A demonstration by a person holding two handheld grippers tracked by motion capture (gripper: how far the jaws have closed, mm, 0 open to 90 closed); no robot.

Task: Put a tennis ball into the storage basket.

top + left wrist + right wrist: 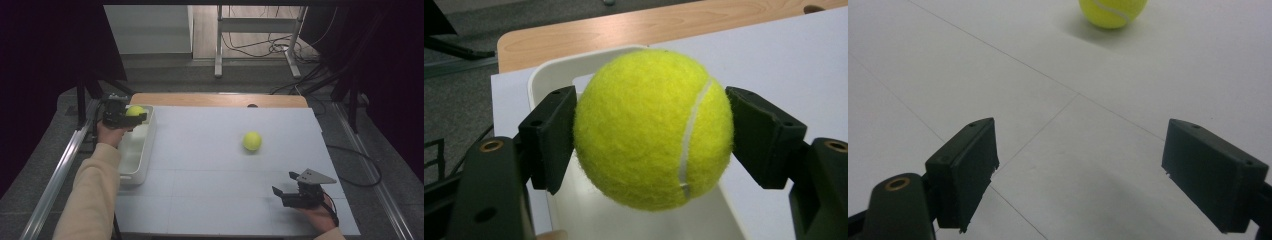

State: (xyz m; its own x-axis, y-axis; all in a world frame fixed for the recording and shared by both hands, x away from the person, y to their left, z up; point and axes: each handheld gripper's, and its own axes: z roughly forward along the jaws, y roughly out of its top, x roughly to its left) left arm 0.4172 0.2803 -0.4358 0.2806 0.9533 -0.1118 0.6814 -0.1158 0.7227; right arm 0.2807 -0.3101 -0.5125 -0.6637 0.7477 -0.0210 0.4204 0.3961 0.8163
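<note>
Yellow tennis ball (654, 127) clamped between left gripper (651, 135) jaws, above white bin (134, 150).

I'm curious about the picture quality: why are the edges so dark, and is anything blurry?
High view: black surroundings frame a lit white table. Left gripper view: the held tennis ball is sharp and the tray behind it is soft. Right gripper view: the claw casts a soft shadow, and the far ball is cut off.

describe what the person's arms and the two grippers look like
The left gripper and right gripper are black, each with two blocky rectangular jaws bearing small screw holes and a brass-coloured ring at the base. The right gripper carries a grey three-cornered plate on top and a black cable across the wrist. The left arm wears a long beige sleeve.
</note>
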